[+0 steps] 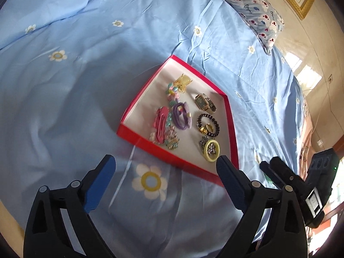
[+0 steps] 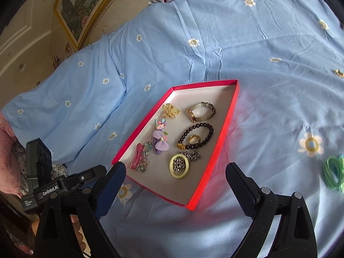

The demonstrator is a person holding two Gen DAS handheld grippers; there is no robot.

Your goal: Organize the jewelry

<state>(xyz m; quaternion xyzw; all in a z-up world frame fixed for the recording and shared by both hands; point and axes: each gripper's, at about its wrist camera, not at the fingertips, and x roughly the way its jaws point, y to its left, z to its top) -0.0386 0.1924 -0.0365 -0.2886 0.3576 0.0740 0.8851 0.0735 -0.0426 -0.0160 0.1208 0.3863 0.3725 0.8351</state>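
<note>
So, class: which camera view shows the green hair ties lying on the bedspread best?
The right wrist view: the green hair ties lie on the blue bedspread, right of the red box. The left wrist view does not show them.

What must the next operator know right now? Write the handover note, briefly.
Left gripper: open, empty, just short of the box.
Right gripper: open, empty, over the box's near end.
Shallow red cardboard box on the blue flowered bedspread already holds the gold watch, dark bead bracelet, gold ring, yellow ring-shaped bangle, pink hair clips and purple hair ties.
Left: green hair ties and a small gold piece on the bedspread, outside the box.
</note>
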